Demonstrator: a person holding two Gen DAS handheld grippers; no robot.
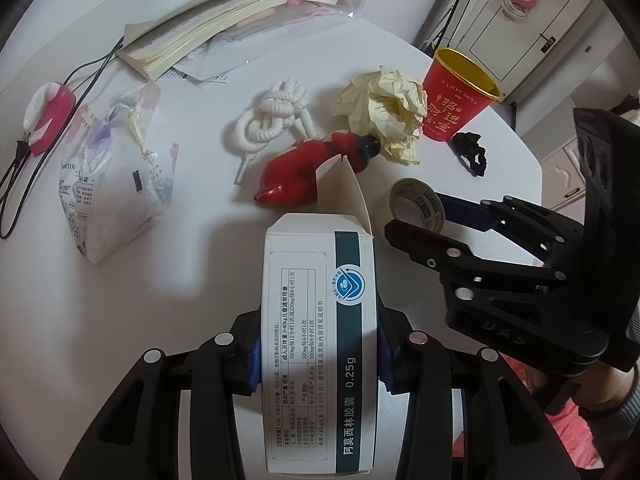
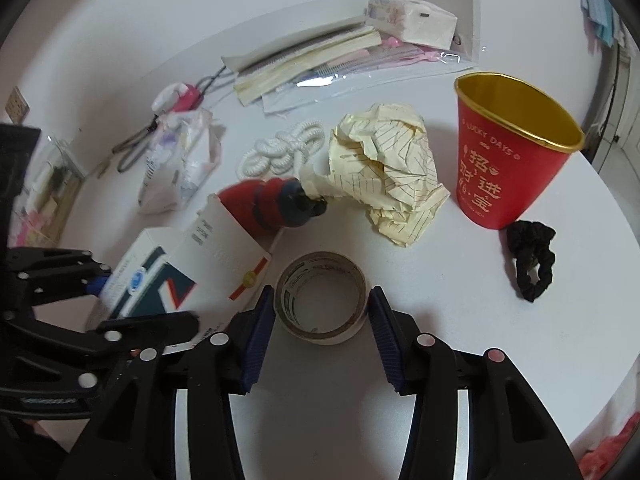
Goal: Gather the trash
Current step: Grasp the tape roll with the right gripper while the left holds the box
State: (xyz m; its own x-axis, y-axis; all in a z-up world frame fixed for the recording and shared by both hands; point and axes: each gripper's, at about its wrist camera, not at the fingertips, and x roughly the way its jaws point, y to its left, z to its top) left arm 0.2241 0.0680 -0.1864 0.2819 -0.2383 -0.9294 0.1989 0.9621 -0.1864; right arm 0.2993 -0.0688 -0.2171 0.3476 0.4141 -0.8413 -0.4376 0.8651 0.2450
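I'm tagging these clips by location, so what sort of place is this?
Most likely a room in a home, at a cluttered white table. An open book, a pack of tissues and a hair scrunchie lie on it, and a white cupboard stands behind.

One medicine box, one tape roll, one red cup at two o'clock, one crumpled paper ball, one black scrunchie, one white rope, two tissue packs.

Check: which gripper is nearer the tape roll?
Right. The right gripper straddles the tape roll, pads at its sides. The left gripper, shut on the medicine box, sits beside it.
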